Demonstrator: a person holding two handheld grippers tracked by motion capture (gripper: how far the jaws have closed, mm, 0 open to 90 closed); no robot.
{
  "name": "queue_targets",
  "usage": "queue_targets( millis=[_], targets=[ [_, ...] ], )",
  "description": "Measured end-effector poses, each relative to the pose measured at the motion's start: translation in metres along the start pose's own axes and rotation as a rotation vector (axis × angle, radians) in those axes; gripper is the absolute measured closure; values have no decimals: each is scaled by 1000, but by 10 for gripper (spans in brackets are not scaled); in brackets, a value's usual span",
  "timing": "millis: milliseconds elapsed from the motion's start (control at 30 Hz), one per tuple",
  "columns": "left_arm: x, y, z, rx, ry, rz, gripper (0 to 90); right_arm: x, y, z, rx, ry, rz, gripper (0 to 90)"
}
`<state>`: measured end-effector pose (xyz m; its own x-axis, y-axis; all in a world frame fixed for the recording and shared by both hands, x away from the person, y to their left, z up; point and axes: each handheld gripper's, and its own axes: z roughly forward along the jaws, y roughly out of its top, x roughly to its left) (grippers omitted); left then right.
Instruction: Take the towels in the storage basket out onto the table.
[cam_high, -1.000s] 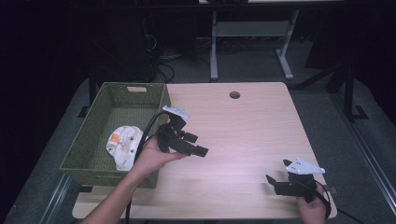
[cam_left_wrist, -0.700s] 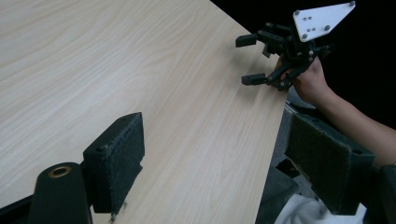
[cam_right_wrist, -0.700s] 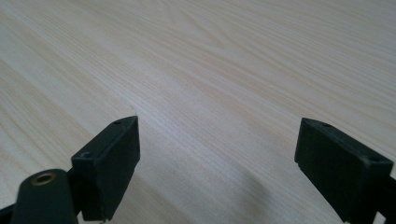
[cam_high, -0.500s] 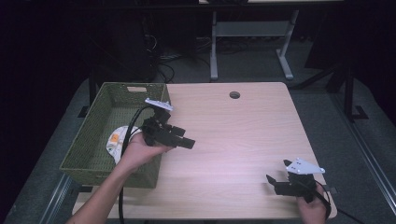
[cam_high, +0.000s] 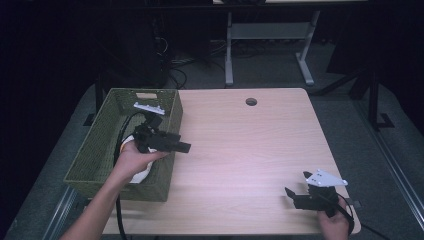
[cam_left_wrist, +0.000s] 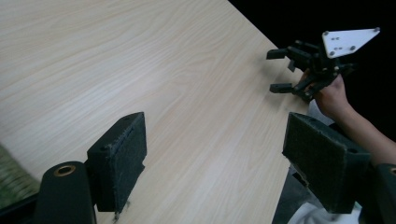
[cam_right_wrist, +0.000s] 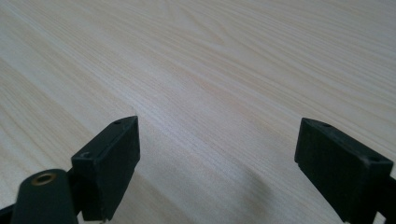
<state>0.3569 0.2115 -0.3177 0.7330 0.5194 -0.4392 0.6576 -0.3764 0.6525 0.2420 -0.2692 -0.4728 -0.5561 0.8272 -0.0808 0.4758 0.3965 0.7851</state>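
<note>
Over the basket (cam_high: 100, 150), left gripper (cam_high: 182, 146) (jaws apart).

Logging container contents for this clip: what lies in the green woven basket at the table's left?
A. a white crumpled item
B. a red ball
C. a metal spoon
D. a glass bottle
A: a white crumpled item shows inside the basket, partly behind the left hand.
</note>
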Motion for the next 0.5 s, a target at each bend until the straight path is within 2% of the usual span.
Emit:
queue_targets(
  millis=[233, 300, 433, 500],
  targets=[
    [21, -9, -20, -2, 56, -40, 210, -1, 0, 1, 4, 1, -7, 137],
    [27, -12, -25, 16, 83, -44, 210, 0, 0, 1, 3, 1, -11, 137],
    [36, -18, -36, -7, 92, -60, 214, 0, 0, 1, 1, -1, -9, 137],
    [42, -21, -41, -19, 77, -82, 215, 0, 0, 1, 2, -1, -9, 137]
  ],
)
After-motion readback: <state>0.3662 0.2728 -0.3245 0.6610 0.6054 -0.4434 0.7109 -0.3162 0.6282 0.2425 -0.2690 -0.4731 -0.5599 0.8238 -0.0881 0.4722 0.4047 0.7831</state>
